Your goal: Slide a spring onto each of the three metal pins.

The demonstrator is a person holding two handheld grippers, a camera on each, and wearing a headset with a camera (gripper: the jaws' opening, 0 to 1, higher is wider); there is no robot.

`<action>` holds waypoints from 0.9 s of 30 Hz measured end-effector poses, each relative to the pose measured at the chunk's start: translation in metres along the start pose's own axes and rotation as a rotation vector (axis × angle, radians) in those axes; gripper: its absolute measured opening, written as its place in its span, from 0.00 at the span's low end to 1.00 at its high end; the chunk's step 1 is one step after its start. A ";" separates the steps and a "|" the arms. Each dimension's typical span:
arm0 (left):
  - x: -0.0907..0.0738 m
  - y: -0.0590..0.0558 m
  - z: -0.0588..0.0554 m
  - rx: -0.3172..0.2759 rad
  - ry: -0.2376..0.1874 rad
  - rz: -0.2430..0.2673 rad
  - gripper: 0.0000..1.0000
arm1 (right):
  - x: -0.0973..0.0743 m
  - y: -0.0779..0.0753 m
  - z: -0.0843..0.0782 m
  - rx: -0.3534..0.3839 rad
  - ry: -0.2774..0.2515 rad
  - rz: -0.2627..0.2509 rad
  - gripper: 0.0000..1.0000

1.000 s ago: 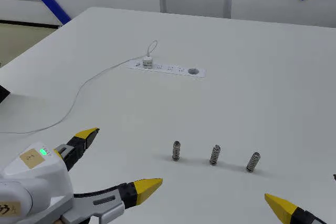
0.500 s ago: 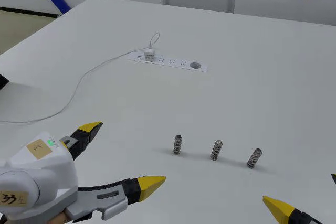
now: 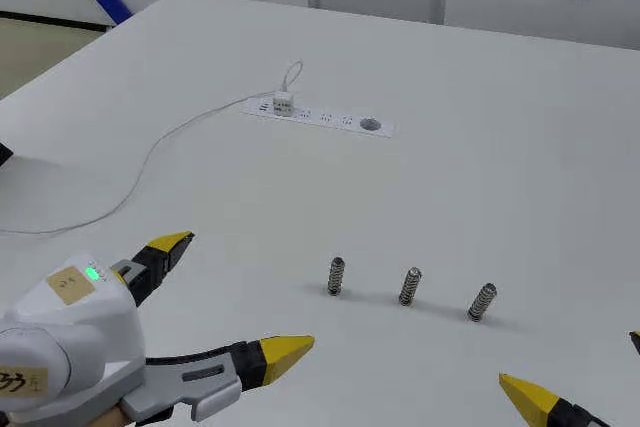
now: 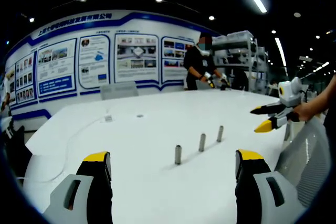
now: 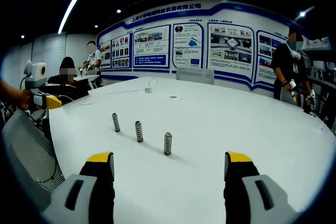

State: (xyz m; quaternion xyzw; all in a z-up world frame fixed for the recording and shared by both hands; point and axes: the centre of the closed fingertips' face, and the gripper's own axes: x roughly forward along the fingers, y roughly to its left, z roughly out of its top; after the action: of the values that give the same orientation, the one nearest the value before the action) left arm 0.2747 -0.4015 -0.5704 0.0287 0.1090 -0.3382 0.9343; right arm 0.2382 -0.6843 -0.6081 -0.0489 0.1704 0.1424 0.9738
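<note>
Nothing shifted: left gripper (image 3: 240,292) and right gripper (image 5: 169,157) gape wide facing sprung pins (image 3: 410,286), power strip (image 3: 320,119) beyond.

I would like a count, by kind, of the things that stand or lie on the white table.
Pins with a spring on them: 3
Power strip: 1
Charger plugged into the strip: 1
White cable: 1
Total: 6
</note>
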 end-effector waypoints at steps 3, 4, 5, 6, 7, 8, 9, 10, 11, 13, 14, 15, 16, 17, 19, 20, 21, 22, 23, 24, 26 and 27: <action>0.000 0.000 -0.002 0.001 0.012 0.002 1.00 | 0.000 0.000 0.000 -0.003 0.000 -0.001 0.87; 0.000 0.000 -0.003 0.002 0.013 0.002 1.00 | 0.000 0.000 0.001 -0.001 -0.001 -0.002 0.87; 0.000 0.000 -0.003 0.002 0.013 0.001 1.00 | 0.000 0.000 0.001 0.000 -0.002 -0.003 0.87; 0.000 0.000 -0.003 0.000 0.012 0.000 1.00 | 0.000 -0.001 0.000 0.001 -0.002 -0.006 0.87; 0.000 0.000 -0.003 -0.001 0.011 0.000 1.00 | 0.000 -0.001 0.000 0.001 -0.002 -0.007 0.87; 0.000 0.001 -0.003 -0.001 0.013 0.000 1.00 | 0.000 -0.001 0.001 0.003 -0.003 -0.008 0.87; 0.000 0.001 -0.004 0.000 0.016 0.001 1.00 | 0.000 -0.001 0.001 0.005 -0.003 -0.008 0.87; 0.000 0.001 -0.004 -0.002 0.018 0.001 1.00 | 0.000 -0.001 0.001 0.006 -0.004 -0.008 0.87; 0.000 0.002 -0.005 -0.005 0.018 0.001 1.00 | 0.000 -0.001 0.001 0.005 -0.003 -0.009 0.87; 0.000 0.003 -0.004 -0.009 0.013 0.001 1.00 | 0.000 -0.001 0.001 0.004 -0.002 -0.009 0.87; 0.000 0.003 -0.004 -0.011 0.013 0.001 1.00 | 0.000 -0.001 0.001 0.004 -0.001 -0.009 0.87; 0.000 0.003 -0.004 -0.012 0.013 0.001 1.00 | 0.000 -0.001 0.001 0.002 -0.002 -0.009 0.87; -0.001 0.003 -0.004 -0.015 0.010 -0.001 1.00 | 0.000 -0.001 0.001 0.001 -0.002 -0.010 0.87; -0.001 0.003 -0.003 -0.018 0.006 -0.001 1.00 | 0.000 -0.001 0.001 0.001 -0.002 -0.011 0.87; -0.001 0.003 0.000 -0.024 -0.006 -0.003 1.00 | 0.000 -0.001 0.001 0.000 -0.002 -0.015 0.87; -0.001 0.002 0.000 -0.025 -0.010 -0.005 1.00 | 0.000 -0.002 0.001 0.000 -0.001 -0.017 0.87; -0.001 0.002 0.001 -0.026 -0.012 -0.008 1.00 | 0.000 -0.003 0.001 0.002 -0.001 -0.020 0.87; 0.000 0.001 0.001 -0.027 -0.013 -0.011 1.00 | -0.001 -0.003 0.001 0.004 -0.001 -0.022 0.87; 0.000 0.000 0.001 -0.027 -0.012 -0.014 1.00 | -0.001 -0.004 0.001 0.005 -0.002 -0.023 0.87; 0.000 -0.001 0.000 -0.024 -0.010 -0.017 1.00 | -0.001 -0.004 0.001 0.007 -0.001 -0.024 0.87; 0.000 -0.002 -0.001 -0.018 0.001 -0.023 1.00 | -0.001 -0.003 0.000 0.006 0.003 -0.023 0.87; 0.001 -0.003 -0.002 -0.017 0.003 -0.025 1.00 | -0.001 -0.003 0.000 0.004 0.003 -0.022 0.87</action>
State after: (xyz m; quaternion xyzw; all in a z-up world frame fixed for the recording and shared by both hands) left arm 0.2730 -0.4039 -0.5722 0.0200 0.1137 -0.3488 0.9301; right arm 0.2387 -0.6875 -0.6075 -0.0491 0.1718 0.1314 0.9751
